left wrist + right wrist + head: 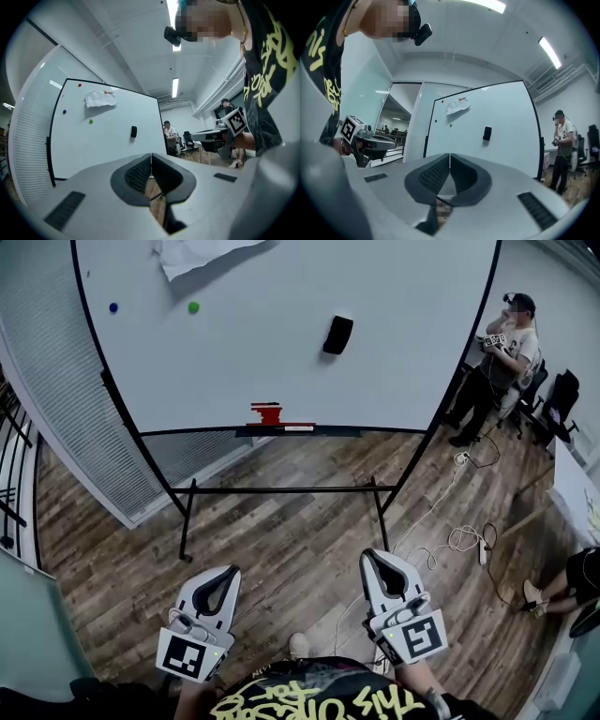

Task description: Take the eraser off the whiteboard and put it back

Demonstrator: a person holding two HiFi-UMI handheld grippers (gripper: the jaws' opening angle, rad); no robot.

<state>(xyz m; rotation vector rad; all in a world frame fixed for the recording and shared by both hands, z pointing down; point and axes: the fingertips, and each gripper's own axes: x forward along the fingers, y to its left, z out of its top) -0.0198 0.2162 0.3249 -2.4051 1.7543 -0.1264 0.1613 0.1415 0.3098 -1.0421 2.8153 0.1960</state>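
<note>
The eraser (337, 335) sits upright on the whiteboard (262, 371), well ahead of you, nearer your right gripper (380, 561) than your left gripper (223, 577), both with fingers pressed together, empty.

Bright ceiling strip lighting (174, 87), sharp frames, fisheye-bent edges.

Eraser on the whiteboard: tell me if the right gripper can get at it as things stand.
Probably not yet: the right gripper is shut and well short of the eraser; nothing blocks the way.
</note>
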